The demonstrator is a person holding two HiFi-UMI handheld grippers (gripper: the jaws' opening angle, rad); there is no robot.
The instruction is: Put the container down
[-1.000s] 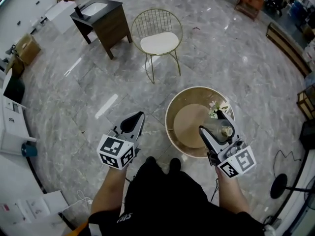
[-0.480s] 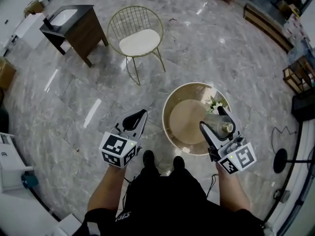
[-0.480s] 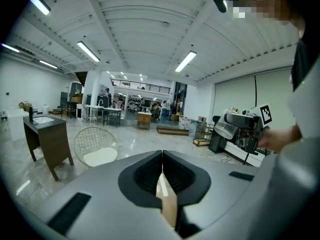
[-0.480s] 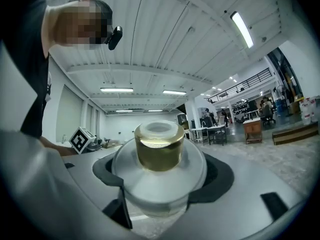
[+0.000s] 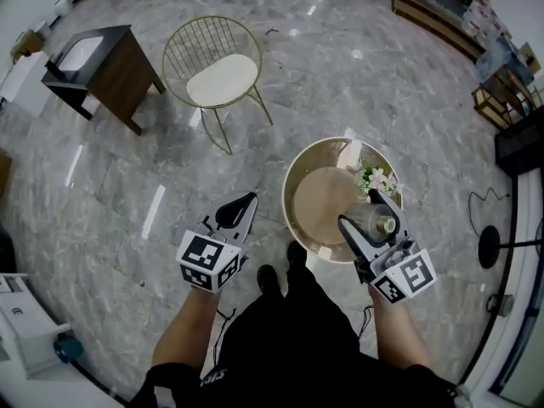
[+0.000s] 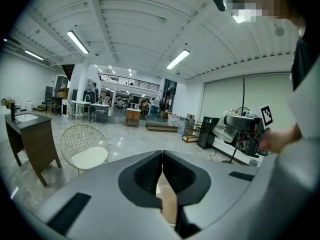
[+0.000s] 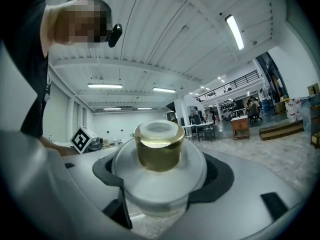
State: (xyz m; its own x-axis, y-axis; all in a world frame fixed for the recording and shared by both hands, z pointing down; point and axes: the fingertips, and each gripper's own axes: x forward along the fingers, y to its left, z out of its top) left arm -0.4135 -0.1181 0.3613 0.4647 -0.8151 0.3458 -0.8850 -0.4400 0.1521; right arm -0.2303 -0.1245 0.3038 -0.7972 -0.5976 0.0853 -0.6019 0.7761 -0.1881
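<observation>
A clear container with a gold lid (image 5: 377,223) lies on its side between the jaws of my right gripper (image 5: 371,218), held above the near right part of a round gold-rimmed table (image 5: 299,170). In the right gripper view the container (image 7: 159,166) fills the middle, its gold lid toward the camera, with the jaws shut on its body. My left gripper (image 5: 236,212) hangs over the marble floor to the left of the table, its jaws shut with nothing between them (image 6: 162,170).
A small bunch of white flowers (image 5: 376,179) rests on the table's far right side. A gold wire chair (image 5: 216,73) with a white seat stands further off, and a dark wooden washstand (image 5: 95,68) at far left. A black cable (image 5: 480,201) trails at right.
The view has shifted, so the chair and washstand slid left and the table came closer. Both grippers keep their pose; the right one still holds the container.
</observation>
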